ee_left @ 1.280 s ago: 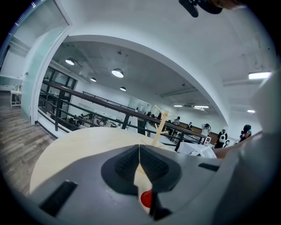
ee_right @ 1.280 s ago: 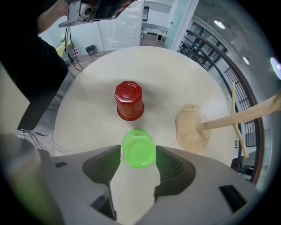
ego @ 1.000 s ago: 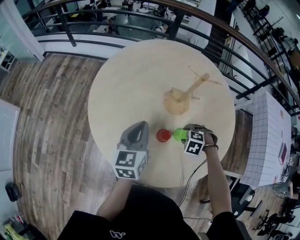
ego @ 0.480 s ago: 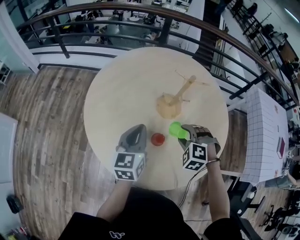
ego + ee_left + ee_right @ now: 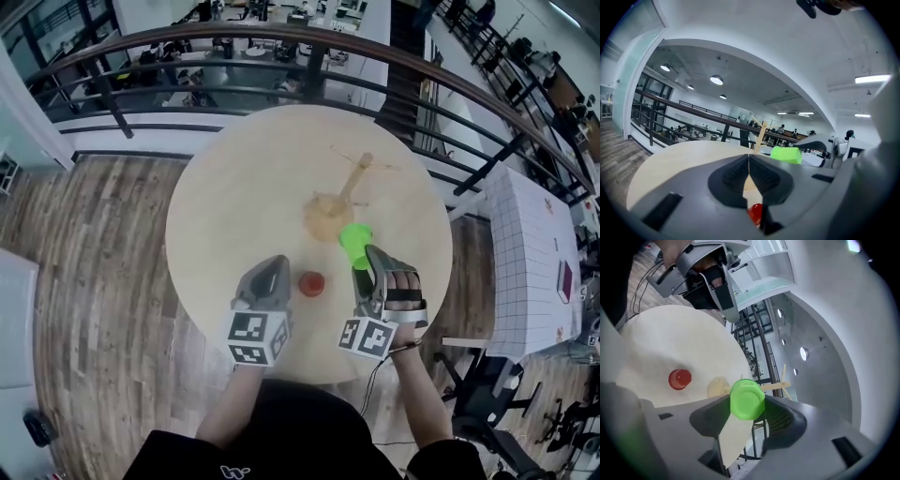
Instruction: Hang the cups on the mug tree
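My right gripper [image 5: 359, 253] is shut on a bright green cup [image 5: 353, 240], held above the round table, just in front of the wooden mug tree [image 5: 339, 199]. In the right gripper view the green cup [image 5: 746, 399] sits between the pads with its flat bottom facing the camera, and the mug tree [image 5: 776, 386] shows behind it. A red cup [image 5: 311, 283] stands on the table between the two grippers, also seen as the red cup [image 5: 679, 378]. My left gripper [image 5: 272, 272] hovers left of it, shut on nothing; its jaws meet in the left gripper view [image 5: 749, 173].
The round pale wooden table [image 5: 244, 187] has a dark railing [image 5: 281, 42] curving behind it and plank flooring to the left. A white gridded surface [image 5: 534, 272] stands at the right.
My right gripper has lifted the green cup off the table and carried it up toward the mug tree, tilting to nearly level. The left gripper has barely shifted.
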Action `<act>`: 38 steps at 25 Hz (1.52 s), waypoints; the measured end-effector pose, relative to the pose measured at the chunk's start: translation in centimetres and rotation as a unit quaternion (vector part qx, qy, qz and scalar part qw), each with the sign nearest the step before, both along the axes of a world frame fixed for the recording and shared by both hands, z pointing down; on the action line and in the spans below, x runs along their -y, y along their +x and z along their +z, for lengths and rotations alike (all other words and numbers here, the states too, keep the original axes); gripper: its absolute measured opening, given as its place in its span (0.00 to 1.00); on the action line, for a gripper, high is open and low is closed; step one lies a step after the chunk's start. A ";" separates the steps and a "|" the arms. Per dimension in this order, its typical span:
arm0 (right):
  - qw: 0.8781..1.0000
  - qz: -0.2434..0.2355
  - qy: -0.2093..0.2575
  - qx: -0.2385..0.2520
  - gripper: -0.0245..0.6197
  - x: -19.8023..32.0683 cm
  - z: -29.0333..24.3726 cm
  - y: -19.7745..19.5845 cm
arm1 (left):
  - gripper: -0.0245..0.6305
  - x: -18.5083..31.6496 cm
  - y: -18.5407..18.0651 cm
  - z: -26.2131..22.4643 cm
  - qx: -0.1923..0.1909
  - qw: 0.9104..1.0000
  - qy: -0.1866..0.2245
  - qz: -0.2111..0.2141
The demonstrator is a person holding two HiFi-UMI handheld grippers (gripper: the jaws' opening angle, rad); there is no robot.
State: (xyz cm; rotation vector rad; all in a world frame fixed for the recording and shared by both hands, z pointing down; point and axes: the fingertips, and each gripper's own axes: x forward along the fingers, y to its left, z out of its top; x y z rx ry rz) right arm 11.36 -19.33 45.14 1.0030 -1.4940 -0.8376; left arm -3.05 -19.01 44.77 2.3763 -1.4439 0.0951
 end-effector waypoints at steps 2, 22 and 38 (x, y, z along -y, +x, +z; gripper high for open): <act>1.000 0.004 0.004 0.002 0.40 0.2 -0.2 0.0 | 0.06 0.0 0.0 -0.1 0.002 1.000 0.000 -0.001; 0.999 0.026 0.007 -0.040 0.40 6.8 0.7 -1.2 | 0.06 -0.7 -2.5 0.7 -0.004 0.999 -0.010 -0.033; 0.998 0.044 -0.018 -0.039 0.40 9.8 3.4 -0.8 | 0.06 -0.3 -2.9 1.4 -0.009 0.999 -0.018 -0.038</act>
